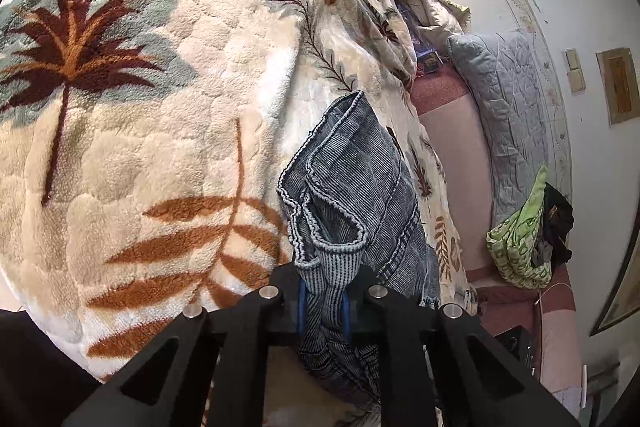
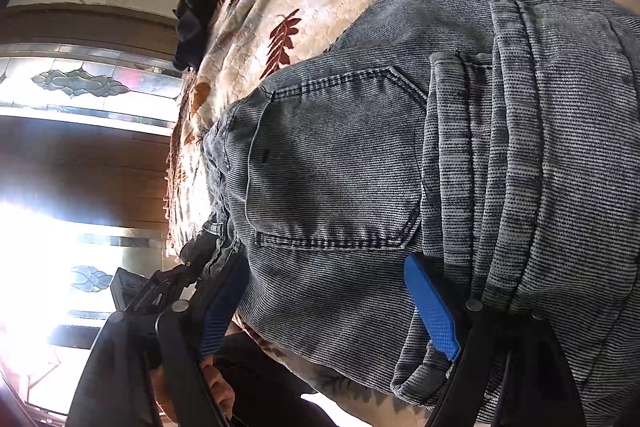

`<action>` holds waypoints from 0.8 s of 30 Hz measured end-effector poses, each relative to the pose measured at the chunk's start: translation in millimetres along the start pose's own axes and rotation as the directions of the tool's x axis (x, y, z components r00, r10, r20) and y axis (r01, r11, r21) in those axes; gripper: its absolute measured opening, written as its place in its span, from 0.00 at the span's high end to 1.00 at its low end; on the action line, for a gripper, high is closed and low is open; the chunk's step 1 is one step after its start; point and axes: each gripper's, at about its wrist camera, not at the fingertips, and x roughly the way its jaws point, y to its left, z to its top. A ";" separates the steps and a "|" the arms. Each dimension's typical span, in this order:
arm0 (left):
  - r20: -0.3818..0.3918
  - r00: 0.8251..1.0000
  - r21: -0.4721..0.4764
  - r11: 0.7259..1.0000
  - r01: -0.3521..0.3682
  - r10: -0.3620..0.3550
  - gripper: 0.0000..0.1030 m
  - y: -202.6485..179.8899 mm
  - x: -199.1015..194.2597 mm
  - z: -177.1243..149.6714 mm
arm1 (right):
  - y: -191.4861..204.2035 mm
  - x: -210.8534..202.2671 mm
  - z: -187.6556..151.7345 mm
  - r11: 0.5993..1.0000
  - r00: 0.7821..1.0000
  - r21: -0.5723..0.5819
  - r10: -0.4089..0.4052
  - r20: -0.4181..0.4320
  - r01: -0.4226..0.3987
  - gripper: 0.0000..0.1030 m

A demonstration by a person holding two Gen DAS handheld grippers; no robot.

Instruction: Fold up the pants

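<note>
Two grippers engaged on one pair of grey-blue ribbed denim pants [image 2: 360, 163], spread on cream fleece blanket with rust and brown leaf print [image 1: 168, 131] over bed.

Left gripper [image 1: 324, 311]: blue pads pressed together, pinching bunched hem ends of pant legs. Legs doubled, lying along right side of blanket in left wrist view, near blanket edge.

Right gripper [image 2: 332, 311]: jaws spread wide, straddling waist end beside back pocket [image 2: 332, 163]; right blue pad [image 2: 432, 311] lying against cloth, left pad [image 2: 224, 307] at outer edge. No pinch yet.

Judged step: securing waist end before carrying hems over to waistband.

Recommended for good execution:
- Close right jaws on all layers at waistband, not top layer alone.
- Keep left pinch firm; bunched hems likely to slip if loosened.
- Lift hems clear of fleece before carrying, since pile looks likely to drag cloth.
- Align side seams before setting down.

Noted nearby: grey quilted pillow [image 1: 504, 115], green patterned cloth [image 1: 520, 247], both well apart from work.
</note>
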 end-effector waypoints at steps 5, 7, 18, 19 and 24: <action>0.036 0.999 0.081 0.996 -0.020 0.017 0.89 -20.8 -6.6 -1.5 | -2.2 -0.1 -1.1 1.000 1.000 -0.024 -0.001 -0.002 0.001 0.20; 0.048 0.999 0.113 0.993 -0.026 0.021 0.89 -29.6 -8.7 -2.0 | -1.1 1.5 -1.5 1.000 1.000 -0.022 0.000 -0.003 0.000 0.20; 0.098 0.995 0.395 0.918 -0.024 -0.016 0.90 -126.0 -21.8 -14.0 | -31.5 -14.9 1.1 0.970 0.977 0.118 0.209 0.050 -0.214 0.20; 0.099 0.995 0.432 0.902 -0.020 -0.025 0.90 -139.1 -22.5 -19.2 | -37.1 -18.4 1.3 0.957 0.966 0.139 0.250 0.062 -0.256 0.20; 0.081 0.994 0.634 0.773 0.002 -0.069 0.90 -208.0 -21.2 -63.1 | -68.7 -40.8 1.9 0.845 0.889 0.276 0.429 0.161 -0.458 0.20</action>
